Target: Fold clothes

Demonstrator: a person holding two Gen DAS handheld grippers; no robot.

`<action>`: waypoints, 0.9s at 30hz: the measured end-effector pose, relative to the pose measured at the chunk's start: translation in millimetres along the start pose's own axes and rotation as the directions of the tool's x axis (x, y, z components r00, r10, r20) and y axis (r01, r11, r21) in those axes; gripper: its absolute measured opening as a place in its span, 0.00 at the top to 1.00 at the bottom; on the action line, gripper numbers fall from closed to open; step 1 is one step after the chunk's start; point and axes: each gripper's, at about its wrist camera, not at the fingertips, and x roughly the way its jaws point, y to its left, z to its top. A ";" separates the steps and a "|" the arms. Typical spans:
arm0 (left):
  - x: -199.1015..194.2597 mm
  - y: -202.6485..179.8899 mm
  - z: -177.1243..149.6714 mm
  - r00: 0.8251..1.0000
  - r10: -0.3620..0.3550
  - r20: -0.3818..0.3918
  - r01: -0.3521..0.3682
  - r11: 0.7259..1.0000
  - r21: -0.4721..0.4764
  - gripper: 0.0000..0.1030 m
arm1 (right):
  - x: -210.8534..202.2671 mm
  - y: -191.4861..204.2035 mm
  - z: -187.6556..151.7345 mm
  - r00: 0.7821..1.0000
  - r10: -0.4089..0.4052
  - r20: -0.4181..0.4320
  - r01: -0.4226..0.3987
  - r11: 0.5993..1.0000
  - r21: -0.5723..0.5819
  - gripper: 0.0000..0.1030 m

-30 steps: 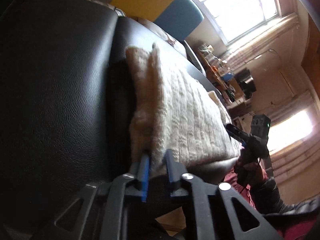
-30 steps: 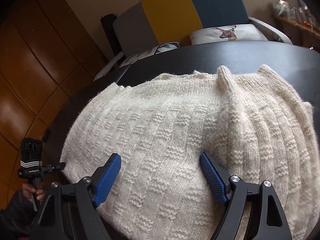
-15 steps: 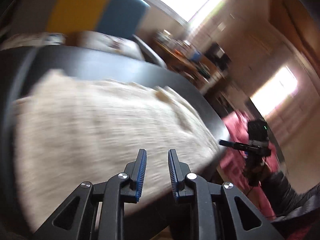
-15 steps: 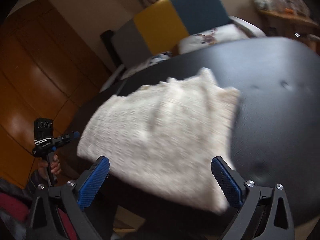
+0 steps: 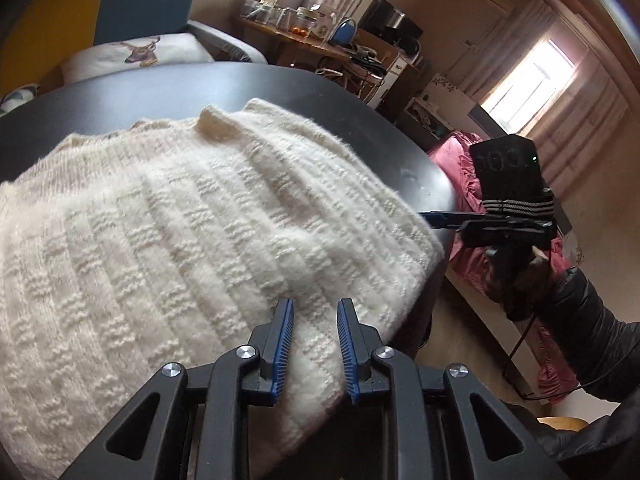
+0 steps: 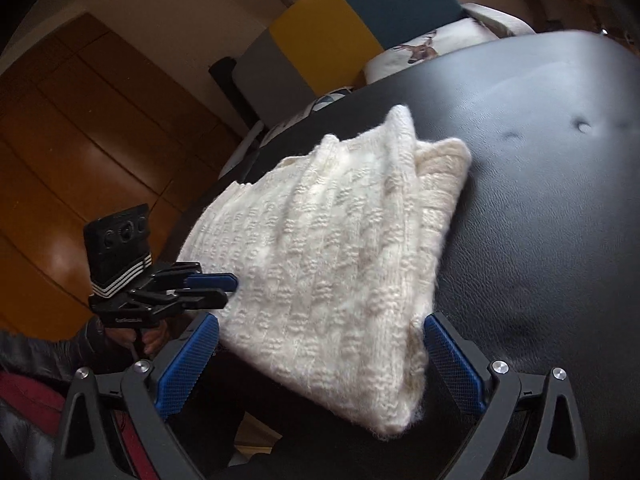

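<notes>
Left gripper (image 5: 314, 344) sits low over the near edge of the cream knit sweater (image 5: 180, 240), blue pads a narrow gap apart with nothing pinched between them, so released. Can't tell if the tips touch the knit or hover just above it. Right gripper (image 6: 320, 360) is spread wide, blue pads (image 6: 188, 364) flanking the sweater's near corner (image 6: 384, 404) without clamping it; also released.

Sweater is folded into a thick rectangle, lying flat on the black leather-look table (image 5: 280, 88), near corner overhanging the table edge toward the person. A small bump of knit stands up at the far edge (image 6: 400, 128). Table to the right of the sweater is bare, with two dimples (image 6: 580, 128).

In the left wrist view the other gripper shows at the right, held by a hand (image 5: 528, 280) in a dark puffy sleeve (image 5: 592, 340), level with the table's edge. Right wrist view shows the left gripper (image 6: 212, 288) just beside the sweater's left edge.

Farther back: a cushion with a deer print (image 5: 140, 50), a yellow and blue chair back (image 6: 352, 28), a cluttered wooden shelf (image 5: 304, 36), wood panelling (image 6: 80, 140), a bright window (image 5: 528, 84).
</notes>
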 end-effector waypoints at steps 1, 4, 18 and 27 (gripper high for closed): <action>-0.3 2.6 -2.3 1.000 -0.005 -0.002 0.005 1.000 -0.008 0.79 | 0.6 -0.9 0.8 1.000 0.017 -0.006 -0.017 1.000 0.006 0.00; -1.1 10.4 -9.2 1.000 -0.020 -0.006 0.020 0.999 -0.030 0.79 | 1.2 3.9 2.3 0.998 0.043 -0.034 -0.043 0.999 -0.008 0.00; 1.5 19.5 -9.9 0.999 -0.025 -0.025 0.023 0.998 -0.055 0.80 | 31.3 71.1 -1.5 0.982 -0.034 -0.186 -0.012 0.970 -0.244 0.00; 3.1 21.2 -7.4 0.999 -0.007 -0.043 0.006 1.000 -0.024 0.80 | 34.1 73.0 -14.5 0.973 -0.040 -0.226 -0.021 0.966 -0.260 0.00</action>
